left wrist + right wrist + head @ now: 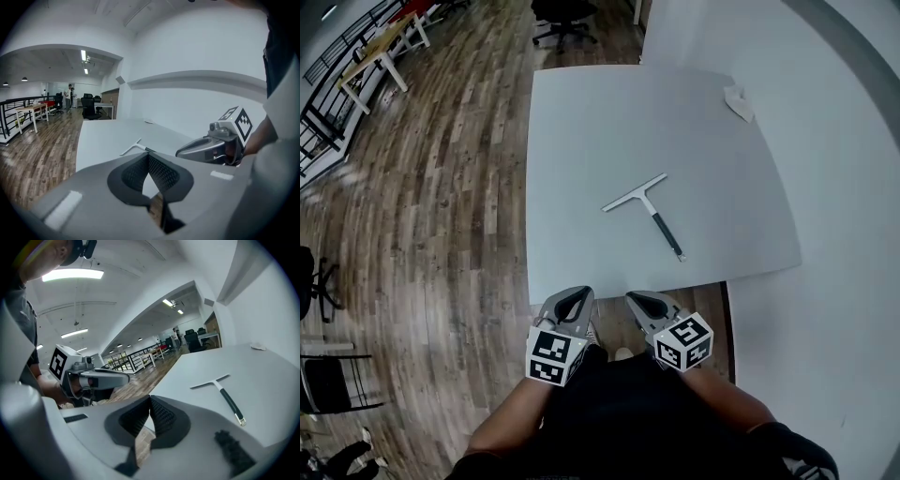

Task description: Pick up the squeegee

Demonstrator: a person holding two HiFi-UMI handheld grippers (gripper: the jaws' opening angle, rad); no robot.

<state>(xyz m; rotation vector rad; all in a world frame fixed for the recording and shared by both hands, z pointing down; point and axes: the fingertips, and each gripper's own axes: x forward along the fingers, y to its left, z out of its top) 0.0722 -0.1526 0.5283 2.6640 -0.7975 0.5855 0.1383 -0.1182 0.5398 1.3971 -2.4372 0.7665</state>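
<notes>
A squeegee (649,211) with a pale blade and a dark handle lies flat on the white table (591,141), its handle pointing toward the near right edge. It also shows in the left gripper view, squeegee (133,147), and in the right gripper view, squeegee (220,386). My left gripper (575,298) and right gripper (645,302) hang side by side just off the table's near edge, short of the squeegee. Both have their jaws closed tip to tip with nothing between them: left gripper (148,157), right gripper (150,399).
A crumpled white paper (739,103) lies at the table's far right corner. A white wall (844,187) runs along the right. Wooden floor (441,206) spreads to the left, with a black office chair (562,19) beyond the table and desks (380,52) far left.
</notes>
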